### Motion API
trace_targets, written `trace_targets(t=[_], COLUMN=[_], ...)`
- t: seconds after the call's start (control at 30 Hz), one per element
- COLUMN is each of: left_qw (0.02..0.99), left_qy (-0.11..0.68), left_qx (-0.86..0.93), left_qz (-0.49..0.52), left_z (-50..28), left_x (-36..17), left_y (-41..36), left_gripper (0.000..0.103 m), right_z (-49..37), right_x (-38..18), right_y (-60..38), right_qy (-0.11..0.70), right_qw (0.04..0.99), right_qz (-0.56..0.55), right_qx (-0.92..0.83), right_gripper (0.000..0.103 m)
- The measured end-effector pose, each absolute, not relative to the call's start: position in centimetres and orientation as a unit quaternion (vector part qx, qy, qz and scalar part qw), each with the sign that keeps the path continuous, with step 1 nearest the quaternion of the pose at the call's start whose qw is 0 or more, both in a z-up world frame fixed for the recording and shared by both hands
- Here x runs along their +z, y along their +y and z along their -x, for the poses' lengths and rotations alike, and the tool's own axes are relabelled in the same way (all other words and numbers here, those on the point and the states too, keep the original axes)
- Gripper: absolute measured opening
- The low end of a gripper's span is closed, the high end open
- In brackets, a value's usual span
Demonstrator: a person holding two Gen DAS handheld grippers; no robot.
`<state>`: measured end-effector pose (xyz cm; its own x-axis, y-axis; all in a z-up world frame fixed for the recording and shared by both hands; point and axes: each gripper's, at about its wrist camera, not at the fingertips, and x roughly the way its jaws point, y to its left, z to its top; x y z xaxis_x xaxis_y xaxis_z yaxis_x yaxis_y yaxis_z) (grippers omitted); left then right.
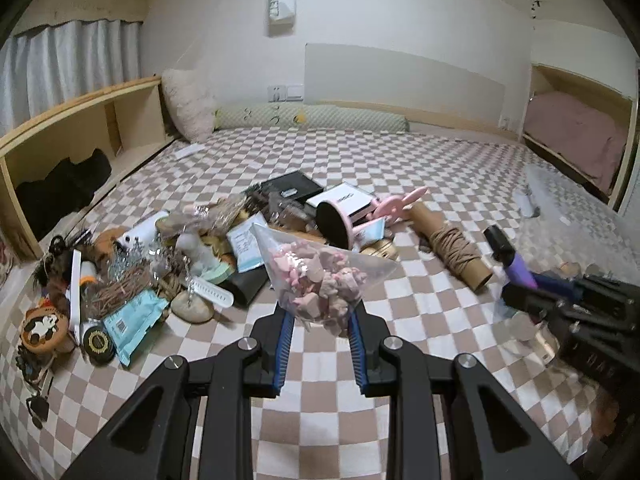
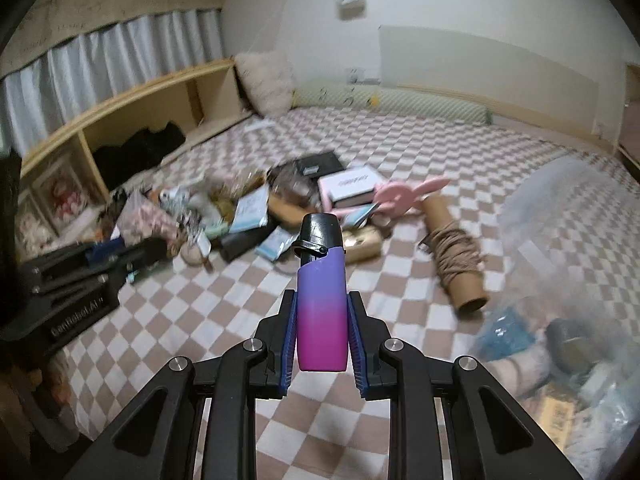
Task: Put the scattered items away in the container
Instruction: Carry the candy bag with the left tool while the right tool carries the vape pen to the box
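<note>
The left gripper is clamped on a clear bag of pink pieces, held above the checked bed. The bag's lower end sits between the blue pads, and its wide top fans out over the pile.

The right gripper is clamped on a bottle that fades from purple to pink and has a black cap; it stands upright between the pads. In the left view the same bottle and the right gripper show at the right edge, blurred.

The pile of scattered things lies on the bed, left of centre: a teal packet, a white watch strap, a round panda item, a black box, a white box and a pink-rimmed round item. A cardboard tube wound with cord lies to the right of the pile, apart from it.

The container, clear and blurred, sits on the bed at the right of the right view, with several things already inside. A wooden shelf runs along the bed's left side.
</note>
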<state>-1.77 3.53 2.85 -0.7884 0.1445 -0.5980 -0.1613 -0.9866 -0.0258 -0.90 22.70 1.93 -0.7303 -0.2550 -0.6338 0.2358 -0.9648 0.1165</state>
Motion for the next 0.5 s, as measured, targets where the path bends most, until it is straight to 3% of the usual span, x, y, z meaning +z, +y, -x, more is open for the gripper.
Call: trace_targets(t=[0.5], left_qw=[0.141], left_qy=[0.005], left_qx=[0.954], left_qz=[0.265], left_z=[-0.4], left_x=[9.4], left_y=[9.6], left_gripper=[0.026], right_z=[-3.2], right_x=[9.4], right_y=[29.2], right_qy=[-0.025], right_qw=[0.078], right_qz=[-0.282], right_qx=[-0.956], right_gripper=[0.025])
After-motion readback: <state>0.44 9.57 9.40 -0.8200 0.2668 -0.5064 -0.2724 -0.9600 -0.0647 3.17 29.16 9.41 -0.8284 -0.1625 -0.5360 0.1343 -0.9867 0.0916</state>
